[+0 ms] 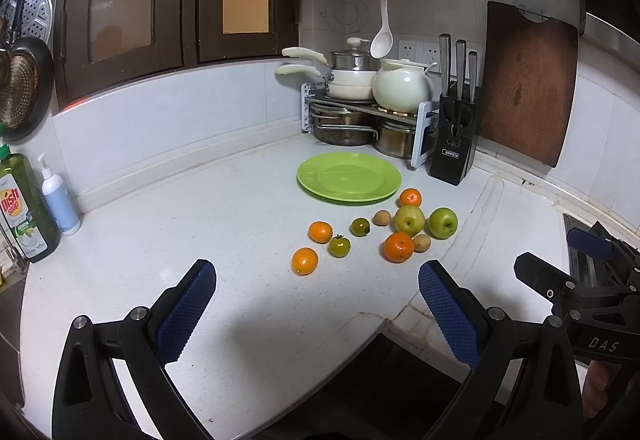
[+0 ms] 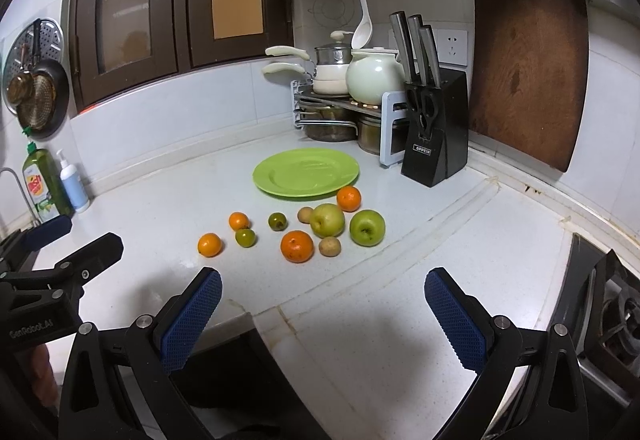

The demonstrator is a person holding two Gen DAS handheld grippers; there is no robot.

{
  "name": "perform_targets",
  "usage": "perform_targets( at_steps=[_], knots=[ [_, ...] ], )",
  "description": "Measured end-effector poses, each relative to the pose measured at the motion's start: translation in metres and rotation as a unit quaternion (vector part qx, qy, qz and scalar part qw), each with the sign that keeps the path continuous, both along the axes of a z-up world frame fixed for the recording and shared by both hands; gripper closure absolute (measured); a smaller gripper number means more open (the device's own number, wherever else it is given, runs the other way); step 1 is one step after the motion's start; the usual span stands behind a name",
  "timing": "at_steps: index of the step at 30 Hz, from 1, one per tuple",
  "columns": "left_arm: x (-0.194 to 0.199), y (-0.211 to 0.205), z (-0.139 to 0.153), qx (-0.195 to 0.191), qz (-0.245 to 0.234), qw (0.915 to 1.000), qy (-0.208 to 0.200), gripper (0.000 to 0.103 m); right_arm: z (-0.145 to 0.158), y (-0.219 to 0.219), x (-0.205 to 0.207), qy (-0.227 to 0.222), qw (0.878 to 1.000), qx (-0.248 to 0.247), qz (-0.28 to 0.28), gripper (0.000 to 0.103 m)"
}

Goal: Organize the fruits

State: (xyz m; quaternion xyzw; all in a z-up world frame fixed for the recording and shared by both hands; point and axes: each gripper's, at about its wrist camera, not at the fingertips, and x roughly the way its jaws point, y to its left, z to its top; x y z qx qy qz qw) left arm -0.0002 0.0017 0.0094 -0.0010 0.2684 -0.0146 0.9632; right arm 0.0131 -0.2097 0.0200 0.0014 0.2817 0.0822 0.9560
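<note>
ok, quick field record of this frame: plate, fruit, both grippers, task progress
plate: green plate on the white counter, nothing on it
fruit: loose on the counter in front of the plate; four oranges, e.g.; two green apples; two small green tomatoes; two small brown fruits
left gripper: open, holding nothing, short of the fruit
right gripper: open, holding nothing, short of the fruit
progress: no fruit on the plate yet
</note>
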Motion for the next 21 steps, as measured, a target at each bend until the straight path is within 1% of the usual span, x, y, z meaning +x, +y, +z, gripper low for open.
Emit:
perform_targets(
  at_steps=[7, 13, 21],
  knots=[
    [0.004, 0.000, -0.001, 0.000, 0.000, 1.0000, 0.003, 0.000, -0.004, 0.003, 0.005, 0.004, 1.000, 0.001, 0.003, 0.001],
    [0.016, 0.005, -0.006, 0.006, 0.003, 0.9999, 0.012, 0.000, -0.007, 0.008, 0.016, 0.012, 1.000, 0.001, 0.008, 0.001],
    [0.037, 0.018, -0.018, 0.008, 0.000, 0.9998, 0.017, 0.000, -0.016, 0.024, 0.036, 0.017, 0.999, -0.017, 0.024, 0.001]
  ],
)
